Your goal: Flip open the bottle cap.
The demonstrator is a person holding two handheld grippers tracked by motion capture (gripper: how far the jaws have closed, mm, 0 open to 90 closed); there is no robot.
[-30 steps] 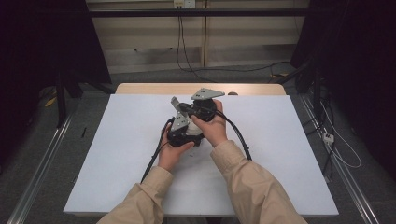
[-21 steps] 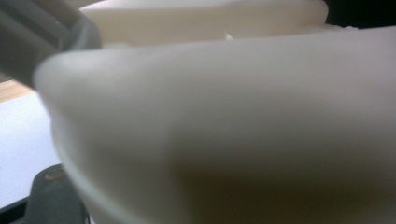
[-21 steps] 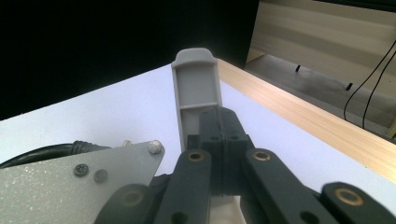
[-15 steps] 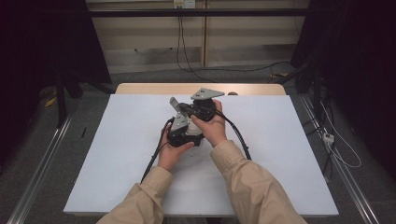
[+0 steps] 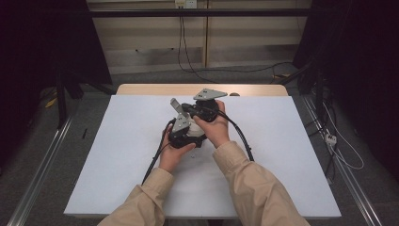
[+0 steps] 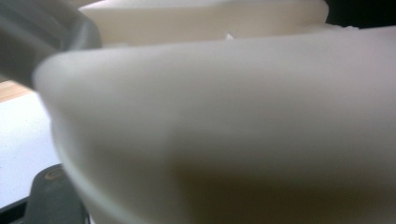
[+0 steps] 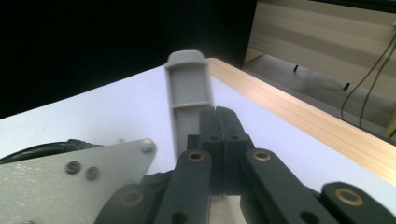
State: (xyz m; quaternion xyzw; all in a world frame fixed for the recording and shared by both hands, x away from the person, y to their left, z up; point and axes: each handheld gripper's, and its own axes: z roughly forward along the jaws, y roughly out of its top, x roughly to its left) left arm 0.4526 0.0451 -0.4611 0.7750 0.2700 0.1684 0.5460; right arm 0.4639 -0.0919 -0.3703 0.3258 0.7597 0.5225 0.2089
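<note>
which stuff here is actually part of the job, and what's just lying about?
In hand:
- left gripper, fingers shut
- right gripper, fingers shut, held against the left one
- white mat under both

Lying about:
- small dark item on the wooden table edge, too small to identify
- floor cables behind the table
- white power strip on the floor, right

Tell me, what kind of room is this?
Probably a lab or a recording setup, not a home. A bare white table stands between dark curtains, cables run down the back wall and across the floor, and a person holds two grippers, left and right.
</note>
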